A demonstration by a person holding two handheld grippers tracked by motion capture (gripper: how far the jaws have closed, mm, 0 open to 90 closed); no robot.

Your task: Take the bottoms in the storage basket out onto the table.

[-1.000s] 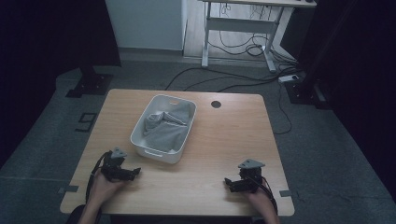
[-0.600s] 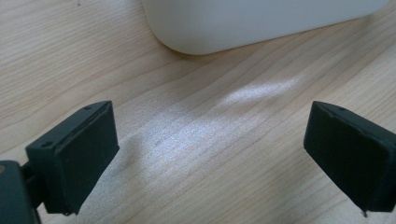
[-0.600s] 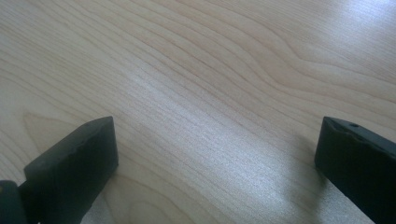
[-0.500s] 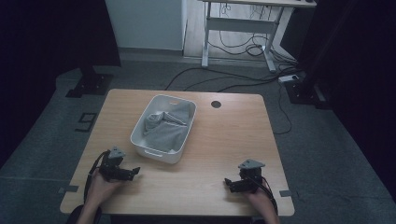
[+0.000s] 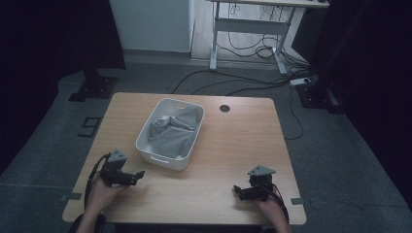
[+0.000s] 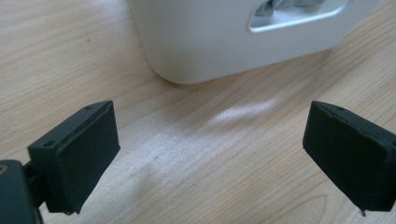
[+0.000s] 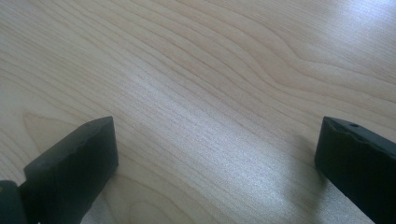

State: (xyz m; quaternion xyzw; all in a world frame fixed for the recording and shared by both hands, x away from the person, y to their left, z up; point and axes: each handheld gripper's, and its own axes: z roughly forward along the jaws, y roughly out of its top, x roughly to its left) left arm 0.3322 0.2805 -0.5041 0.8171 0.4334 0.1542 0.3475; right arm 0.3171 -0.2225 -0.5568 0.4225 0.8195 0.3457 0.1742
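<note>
A white plastic basket (image 5: 145,141) stands in the middle of the wooden table (image 5: 228,145) with a crumpled grey cloth (image 5: 170,131) inside it. My left gripper (image 5: 141,174) rests low on the table near the front left, open, its jaws pointing at the basket's near end. In the left gripper view the basket's white wall (image 6: 201,42) and a handle slot are just beyond the wide-apart jaws, with grey cloth (image 6: 285,5) behind the slot. My right gripper (image 5: 236,191) lies open at the front right, jaws pointing left over bare wood (image 7: 210,93).
A round cable hole (image 5: 224,108) is in the table's far side. Beyond the table are a desk frame (image 5: 243,34) and cables (image 5: 252,87) on the grey floor. A black stand base (image 5: 92,87) sits at the far left.
</note>
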